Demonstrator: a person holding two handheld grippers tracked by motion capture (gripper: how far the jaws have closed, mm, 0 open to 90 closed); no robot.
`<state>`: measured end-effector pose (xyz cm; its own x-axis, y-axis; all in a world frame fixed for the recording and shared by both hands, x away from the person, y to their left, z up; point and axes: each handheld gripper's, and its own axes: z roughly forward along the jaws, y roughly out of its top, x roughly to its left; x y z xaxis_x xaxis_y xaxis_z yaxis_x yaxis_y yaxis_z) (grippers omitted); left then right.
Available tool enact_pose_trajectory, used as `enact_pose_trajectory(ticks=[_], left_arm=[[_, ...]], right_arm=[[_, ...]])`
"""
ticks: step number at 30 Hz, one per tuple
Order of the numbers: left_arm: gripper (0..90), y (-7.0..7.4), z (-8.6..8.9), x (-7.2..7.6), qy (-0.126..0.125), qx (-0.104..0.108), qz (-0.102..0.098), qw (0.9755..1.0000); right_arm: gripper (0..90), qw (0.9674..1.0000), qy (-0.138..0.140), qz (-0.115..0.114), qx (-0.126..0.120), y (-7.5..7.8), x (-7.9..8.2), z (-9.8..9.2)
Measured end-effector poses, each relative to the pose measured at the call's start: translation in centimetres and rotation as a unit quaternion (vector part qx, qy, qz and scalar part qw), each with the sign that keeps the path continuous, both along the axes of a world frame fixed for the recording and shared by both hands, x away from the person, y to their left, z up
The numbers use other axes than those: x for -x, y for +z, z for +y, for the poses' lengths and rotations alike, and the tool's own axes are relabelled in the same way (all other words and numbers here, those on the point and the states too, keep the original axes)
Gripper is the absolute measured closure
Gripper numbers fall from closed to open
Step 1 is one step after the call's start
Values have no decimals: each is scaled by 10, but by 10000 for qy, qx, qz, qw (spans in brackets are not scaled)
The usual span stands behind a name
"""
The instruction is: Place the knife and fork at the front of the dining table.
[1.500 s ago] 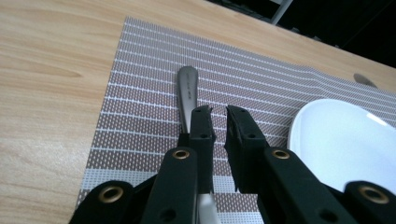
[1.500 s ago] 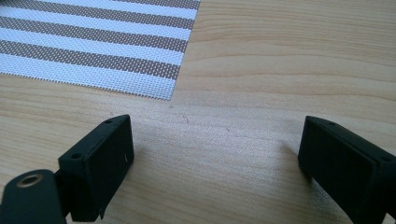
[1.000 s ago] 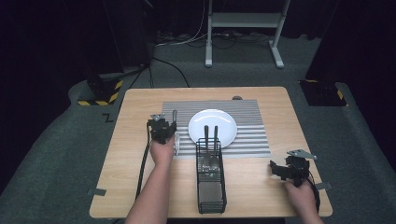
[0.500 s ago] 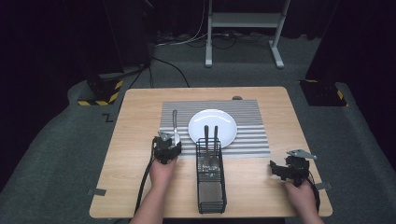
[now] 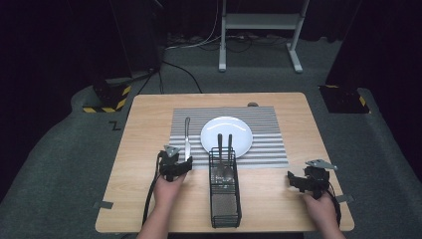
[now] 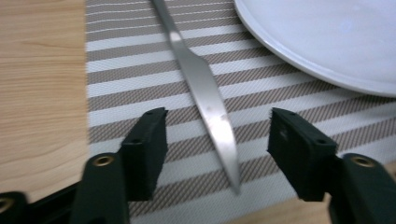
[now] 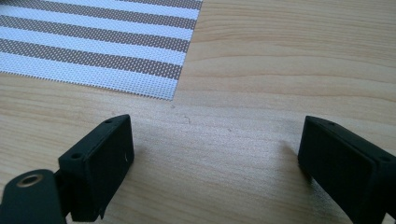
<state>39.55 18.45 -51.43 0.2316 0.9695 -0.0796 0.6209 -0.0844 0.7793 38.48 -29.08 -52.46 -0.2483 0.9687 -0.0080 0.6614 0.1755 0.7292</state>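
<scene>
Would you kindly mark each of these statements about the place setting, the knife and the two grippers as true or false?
1. The knife lies on the striped placemat, left of the white plate. True.
2. The left gripper is clamped on the knife. False: its jaws have just been opening and stand apart on either side of the knife, pads clear of it.
3. The wire caddy holds two utensils. True.
4. The right gripper holds a spoon. False: its jaws are open over bare wooden table.
5. The knife lies on the plate. False: it lies beside it on the placemat.
</scene>
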Motion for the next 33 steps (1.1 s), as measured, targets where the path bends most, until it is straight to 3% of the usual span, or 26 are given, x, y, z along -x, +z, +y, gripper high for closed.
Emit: enact_pose_trajectory(ticks=[2,3,5,7,9,10,13,16,18,21,22,33], left_arm=[[245,0,14,9,8,62,40,10000],[245,0,22,12,39,112,140,9998],[153,-2,37,20,165,102,312,9993],[149,-4,51,30,333,-184,459,9982],[143,-7,60,38,353,-319,521,9975],[142,-8,64,43,421,-428,539,9967],[144,-10,73,55,508,-582,501,9958],[148,-12,75,64,415,-578,388,9967],[149,-14,76,66,468,-471,376,9971],[148,-14,76,67,465,-457,340,9973],[147,-14,77,67,452,-462,336,9973],[136,-12,71,50,206,-495,470,9975]], right_arm=[[111,10000,57,-22,43,0,0,1],[111,10000,57,-22,43,0,0,1],[114,9999,93,-16,35,0,0,2],[147,9998,193,-48,35,0,1,3],[153,9995,282,-116,58,1,4,4],[147,9992,317,-242,-68,2,6,7],[135,9981,434,-407,-130,7,8,11],[134,9955,506,-762,-247,16,13,22],[134,9926,508,-1073,-257,23,18,31],[135,9887,590,-1335,-337,33,26,42],[133,9853,645,-1523,-419,40,30,49],[128,9751,846,-1941,-664,66,42,83]])
